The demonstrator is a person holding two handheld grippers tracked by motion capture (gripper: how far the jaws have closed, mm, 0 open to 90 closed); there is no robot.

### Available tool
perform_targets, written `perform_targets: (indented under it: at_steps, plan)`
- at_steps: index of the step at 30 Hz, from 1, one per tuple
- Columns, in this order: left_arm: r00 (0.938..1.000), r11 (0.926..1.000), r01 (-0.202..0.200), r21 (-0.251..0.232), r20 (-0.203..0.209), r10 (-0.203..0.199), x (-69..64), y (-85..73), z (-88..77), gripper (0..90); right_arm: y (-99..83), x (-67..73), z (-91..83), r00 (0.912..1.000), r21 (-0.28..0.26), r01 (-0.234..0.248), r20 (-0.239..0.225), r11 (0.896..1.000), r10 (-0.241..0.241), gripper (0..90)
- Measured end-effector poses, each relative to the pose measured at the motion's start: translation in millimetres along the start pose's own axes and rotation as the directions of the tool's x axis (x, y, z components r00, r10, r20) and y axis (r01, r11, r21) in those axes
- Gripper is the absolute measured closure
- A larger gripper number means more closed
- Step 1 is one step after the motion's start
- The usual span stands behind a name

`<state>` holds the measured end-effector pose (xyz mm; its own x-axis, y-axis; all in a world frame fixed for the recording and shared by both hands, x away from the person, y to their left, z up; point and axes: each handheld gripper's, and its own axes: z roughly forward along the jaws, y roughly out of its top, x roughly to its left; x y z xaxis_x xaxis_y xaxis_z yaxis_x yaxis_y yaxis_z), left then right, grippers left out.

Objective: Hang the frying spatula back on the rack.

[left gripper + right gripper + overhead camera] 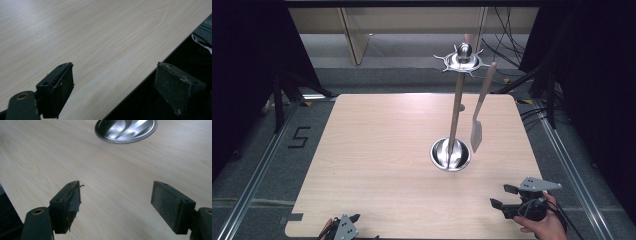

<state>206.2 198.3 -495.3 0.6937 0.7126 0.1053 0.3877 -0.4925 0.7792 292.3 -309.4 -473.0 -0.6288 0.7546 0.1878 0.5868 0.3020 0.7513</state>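
Steel utensil stand mid-table, spatula hanging beside pole. R gripper released, empty; L gripper released at near edge.

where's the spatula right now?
High view: the spatula hangs from the rack's top ring, right of the pole, its blade beside the base.

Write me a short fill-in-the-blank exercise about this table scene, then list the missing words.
1. The spatula hangs from the top of the metal stand, on the side toward the person's ____ gripper.
2. The stand's round base is made of shiny ____.
3. The right gripper has its jaws ____, with nothing between them.
4. The left gripper sits over the near ____ of the wooden table.

Missing words: right; metal; open; edge
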Motion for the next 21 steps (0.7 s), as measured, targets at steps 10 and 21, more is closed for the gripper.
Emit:
perform_targets:
  at_steps: [10,21]
  plan:
    - [0.9995,0.9996,0.029,0.002,-0.009,-0.029,-2.4,-3.9,-1.6,14.8,-9.1,-0.3,-0.5,0.9994,-0.002,0.032,0.011,0.999,-0.032,24.4]
    - [0.9999,0.9998,-0.011,0.019,-0.013,0.011,0.8,-3.3,-2.1,14.8,-21.6,6.4,1.7,0.9962,0.019,0.074,0.044,0.997,-0.075,23.3]
